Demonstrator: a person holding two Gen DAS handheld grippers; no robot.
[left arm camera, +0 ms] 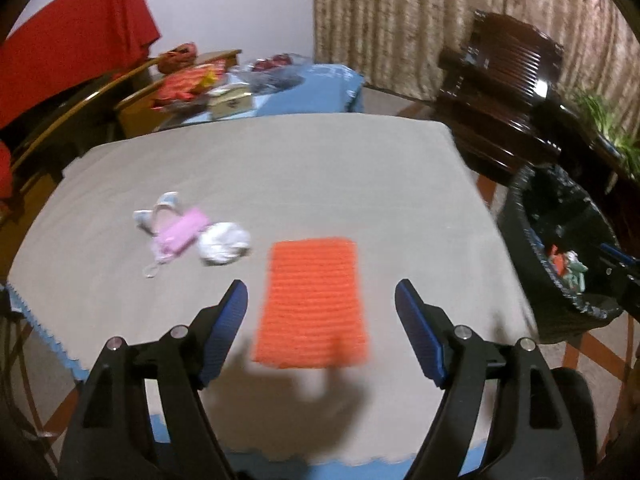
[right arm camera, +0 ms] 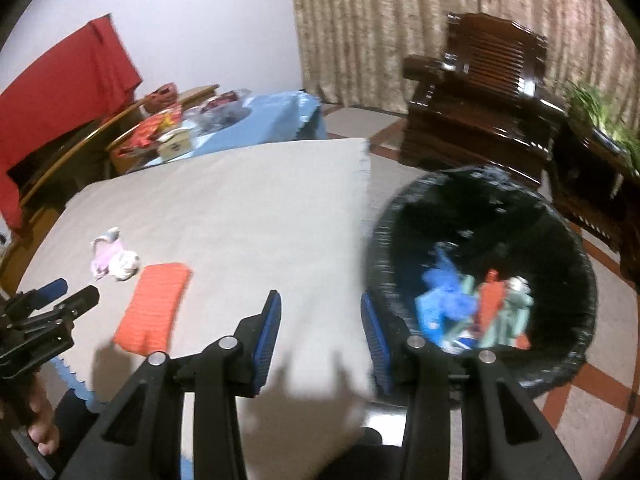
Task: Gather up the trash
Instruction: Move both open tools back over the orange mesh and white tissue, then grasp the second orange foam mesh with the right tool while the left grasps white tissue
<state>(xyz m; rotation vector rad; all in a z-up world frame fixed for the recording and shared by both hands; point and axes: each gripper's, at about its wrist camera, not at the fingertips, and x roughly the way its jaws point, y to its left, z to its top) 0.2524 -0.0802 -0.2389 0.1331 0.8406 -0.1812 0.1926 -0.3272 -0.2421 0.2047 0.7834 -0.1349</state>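
Table (left arm camera: 320,168), beige cloth. Trash remaining: pink wrapper (left arm camera: 180,234) and white wad (left arm camera: 222,244), touching, lying left of and beyond the left gripper (left arm camera: 320,300); clear of its jaws. Orange cloth (left arm camera: 312,304) flat, directly ahead between those jaws, untouched. Left gripper: jaws spread wide, nothing held. Right gripper (right arm camera: 320,312): jaws partly parted, empty, over the table's right edge. Bin (right arm camera: 480,220), black-lined, just right of it; blue, orange and green scraps (right arm camera: 476,308) inside.
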